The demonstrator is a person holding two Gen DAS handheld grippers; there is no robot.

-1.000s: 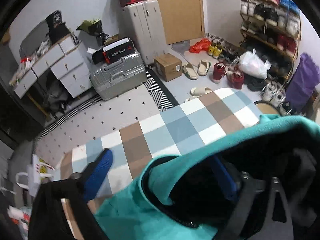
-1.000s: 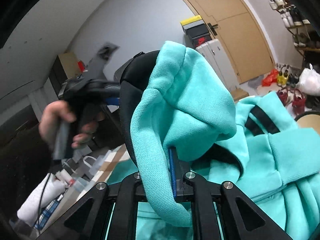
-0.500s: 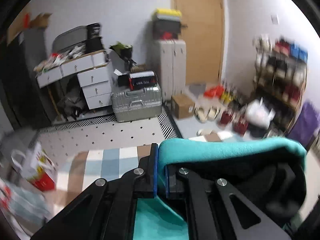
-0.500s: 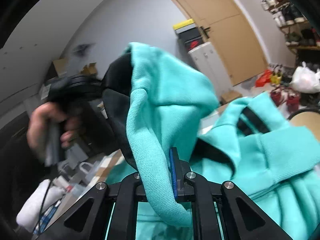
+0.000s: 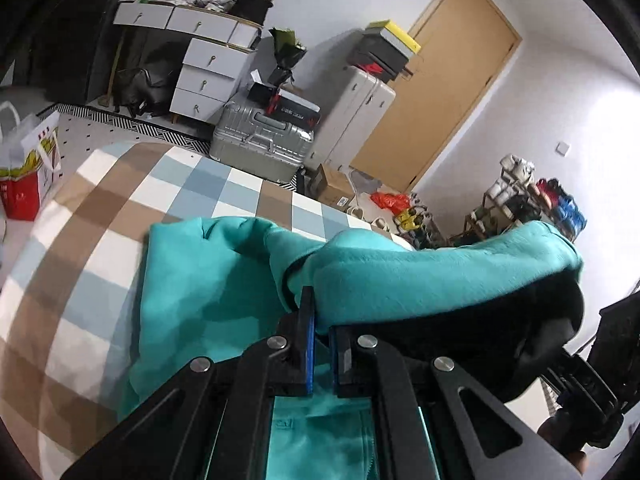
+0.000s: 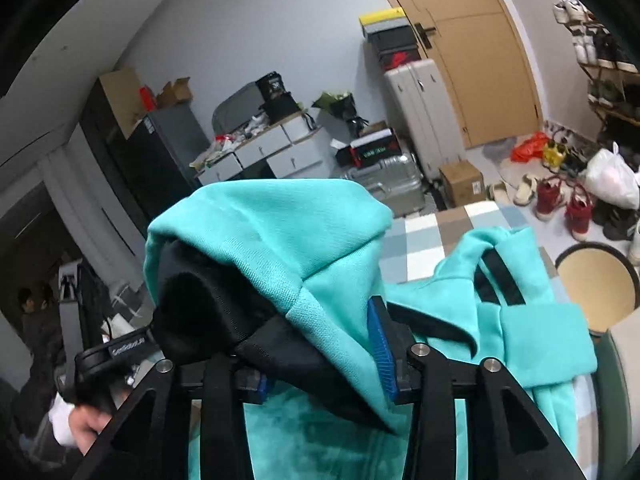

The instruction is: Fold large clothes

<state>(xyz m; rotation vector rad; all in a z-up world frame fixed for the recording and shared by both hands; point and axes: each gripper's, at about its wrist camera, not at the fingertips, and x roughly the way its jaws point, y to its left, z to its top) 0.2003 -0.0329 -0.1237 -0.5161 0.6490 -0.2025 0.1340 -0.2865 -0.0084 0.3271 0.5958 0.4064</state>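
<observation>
A teal hooded sweatshirt (image 5: 208, 280) with a black lining lies on a checked bed cover (image 5: 80, 248). My left gripper (image 5: 322, 340) is shut on the edge of its hood (image 5: 440, 276), which stretches to the right above the body. In the right wrist view my right gripper (image 6: 326, 364) has its jaws spread wide, with the hood (image 6: 272, 240) draped over and between them. The blue pad on the right finger (image 6: 380, 340) shows, the left one is mostly hidden by cloth. A sleeve with black stripes (image 6: 500, 280) lies to the right.
A silver suitcase (image 5: 260, 140), white drawers (image 5: 204, 68) and a wooden door (image 5: 436, 80) stand behind the bed. A shoe rack (image 5: 532, 208) and shoes are at the right. A round stool (image 6: 596, 288) stands by the bed. A red and white bag (image 5: 28, 168) is on the floor.
The left gripper went from open beside the garment to shut on the hood edge, then swung over the bed. The right gripper's jaws have opened wide inside the hood.
</observation>
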